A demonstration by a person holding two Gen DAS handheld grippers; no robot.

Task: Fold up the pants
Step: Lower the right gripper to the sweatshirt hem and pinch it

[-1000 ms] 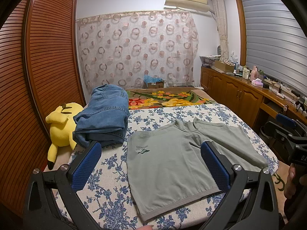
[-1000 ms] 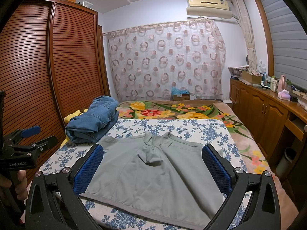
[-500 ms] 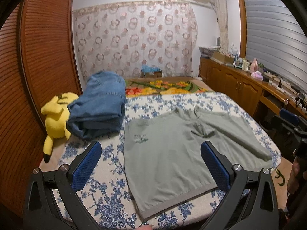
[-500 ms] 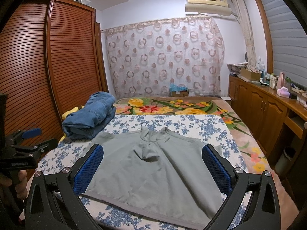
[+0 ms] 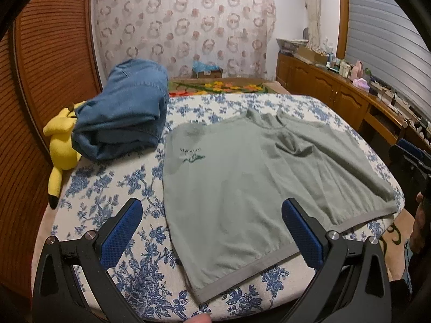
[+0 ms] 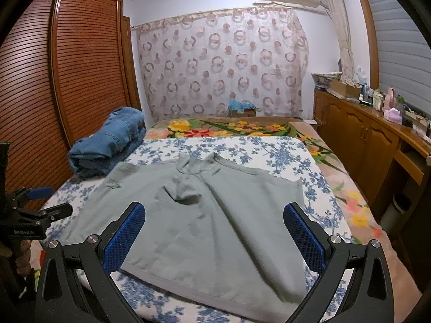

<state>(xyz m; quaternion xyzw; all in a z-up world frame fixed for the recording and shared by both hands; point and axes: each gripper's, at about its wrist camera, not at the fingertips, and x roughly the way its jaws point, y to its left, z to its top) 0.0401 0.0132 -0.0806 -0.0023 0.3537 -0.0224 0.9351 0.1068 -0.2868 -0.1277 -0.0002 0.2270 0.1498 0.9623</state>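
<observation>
Grey-green pants (image 5: 242, 183) lie spread flat on the blue-flowered bed sheet (image 5: 129, 188), waistband towards me, a small green logo at the far left. They also show in the right wrist view (image 6: 204, 215). My left gripper (image 5: 211, 231) is open and empty, held above the pants' near left part. My right gripper (image 6: 214, 231) is open and empty, above the near hem. The left gripper also shows at the left edge of the right wrist view (image 6: 40, 204).
A folded pile of blue jeans (image 5: 124, 113) lies at the bed's far left, beside a yellow plush toy (image 5: 60, 140). A wooden slatted wardrobe (image 6: 80, 67) stands left. A wooden cabinet (image 6: 363, 134) with small items runs along the right. A flowered blanket (image 6: 229, 127) lies beyond.
Both grippers have tilted down and moved closer over the pants; the pants now fill more of each view. Both stay open.
</observation>
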